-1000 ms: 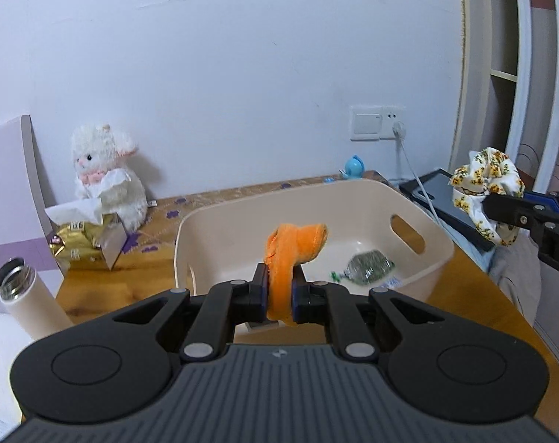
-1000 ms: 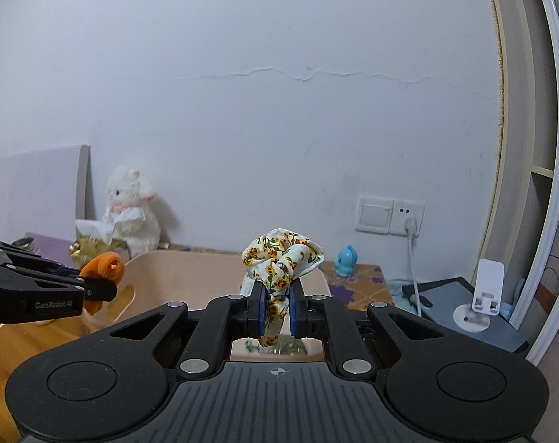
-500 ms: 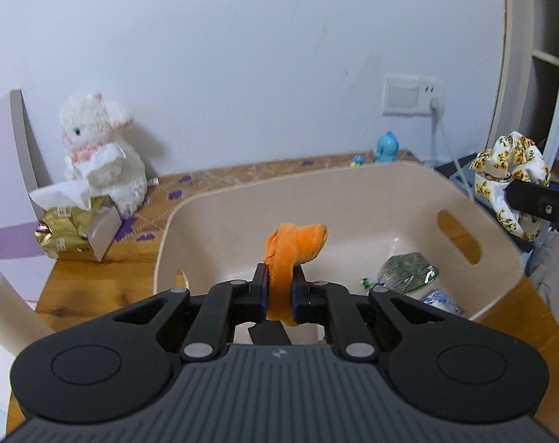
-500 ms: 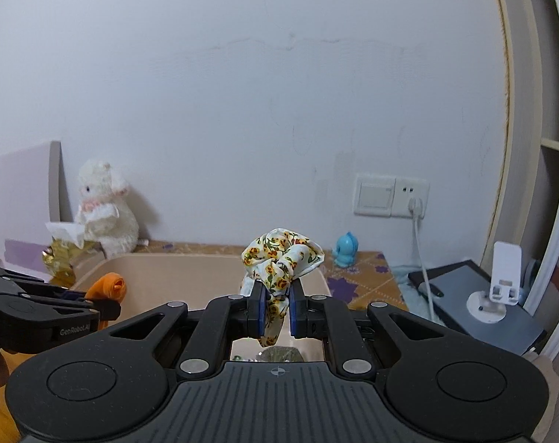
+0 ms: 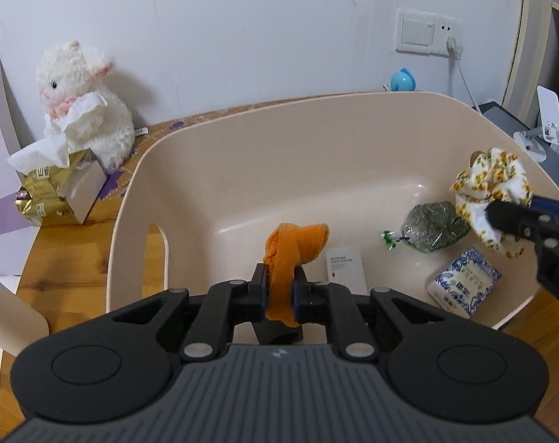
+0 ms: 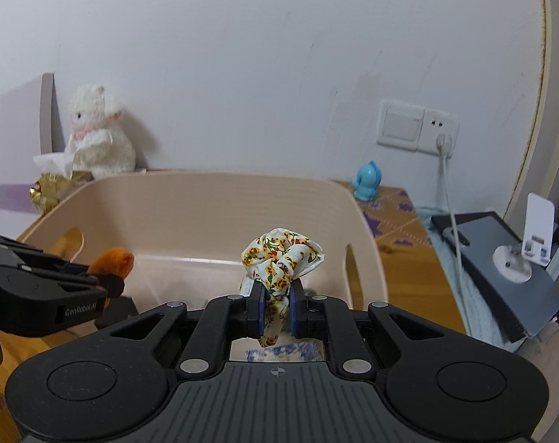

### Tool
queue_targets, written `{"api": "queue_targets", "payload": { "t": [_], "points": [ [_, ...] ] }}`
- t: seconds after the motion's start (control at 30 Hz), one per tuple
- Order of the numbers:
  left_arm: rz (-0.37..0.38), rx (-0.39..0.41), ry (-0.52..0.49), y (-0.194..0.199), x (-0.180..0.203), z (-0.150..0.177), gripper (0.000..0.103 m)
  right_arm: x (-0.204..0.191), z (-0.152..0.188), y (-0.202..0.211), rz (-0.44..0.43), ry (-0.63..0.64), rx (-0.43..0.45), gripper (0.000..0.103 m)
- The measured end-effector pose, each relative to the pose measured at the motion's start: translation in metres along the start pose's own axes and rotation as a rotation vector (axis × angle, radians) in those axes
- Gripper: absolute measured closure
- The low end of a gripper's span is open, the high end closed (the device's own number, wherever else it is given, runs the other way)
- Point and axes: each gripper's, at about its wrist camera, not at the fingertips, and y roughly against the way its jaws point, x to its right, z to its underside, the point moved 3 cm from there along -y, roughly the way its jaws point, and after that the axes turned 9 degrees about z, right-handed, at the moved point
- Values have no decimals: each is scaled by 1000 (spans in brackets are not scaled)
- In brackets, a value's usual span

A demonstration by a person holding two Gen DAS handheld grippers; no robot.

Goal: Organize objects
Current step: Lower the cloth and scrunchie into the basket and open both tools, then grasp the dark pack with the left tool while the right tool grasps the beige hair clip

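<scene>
Orange scrunchie [image 5: 296, 247] and floral scrunchie [image 6: 281, 258] are being held in closed jaws over the beige bin [image 5: 316, 140], already holding three packets, release pending.

From my left wrist view the right tongs [image 5: 491, 214] run off the right edge past the basin [image 5: 242, 155]. Print on the white card [image 5: 345, 269] and blue-patterned packet [image 5: 463, 283] inside the basin is too small to read. My own tongs body hides the basin's near rim. Right wrist view: packet [image 6: 279, 351] mostly hidden under the tongs [image 6: 277, 308].
</scene>
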Motion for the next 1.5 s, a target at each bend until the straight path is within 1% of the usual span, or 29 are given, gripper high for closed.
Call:
{"api": "queue_targets", "payload": {
  "t": [0.03,0.07,0.1,0.13,0.17,0.2,0.23,0.27,0.3,0.4,0.43,0.57,0.6,0.67,0.87,1.1,1.33,1.5],
  "points": [
    [-3,1,-1,1,0,1,87,-1,1,0,0,1,-4,86],
    [-8,1,-1,2,0,1,80,0,2,0,0,-1,-7,77],
    [-17,5,4,4,0,1,70,0,2,2,0,-5,-6,71],
    [-20,14,8,7,0,1,68,1,2,4,0,-9,-1,67],
    [-20,26,9,12,1,1,60,3,1,8,-1,-10,7,64],
    [-20,36,11,17,2,1,48,4,1,12,-2,-9,16,61],
    [-22,47,16,23,2,0,41,5,0,17,3,-7,26,52],
    [-23,61,20,28,3,-1,28,6,-2,22,9,-7,35,41],
    [-26,76,24,34,4,-1,21,7,-3,28,15,-9,46,38],
    [-34,108,21,53,7,-2,15,13,-6,47,15,-15,78,32],
    [-33,113,20,58,9,-2,14,16,-7,53,16,-18,86,27],
    [-29,133,17,79,13,1,11,24,-8,76,19,-23,109,22],
    [-28,137,18,83,14,3,8,26,-7,82,20,-22,114,20],
    [-27,143,26,92,15,8,8,28,-5,92,20,-18,121,13],
    [-4,125,57,105,19,26,8,33,6,111,29,10,119,8],
    [14,99,74,110,23,49,8,44,30,114,44,33,72,7],
    [28,32,65,92,28,72,8,53,57,98,48,27,-9,7],
    [48,-13,74,74,33,79,8,53,76,82,44,31,-64,6]
  ]
}}
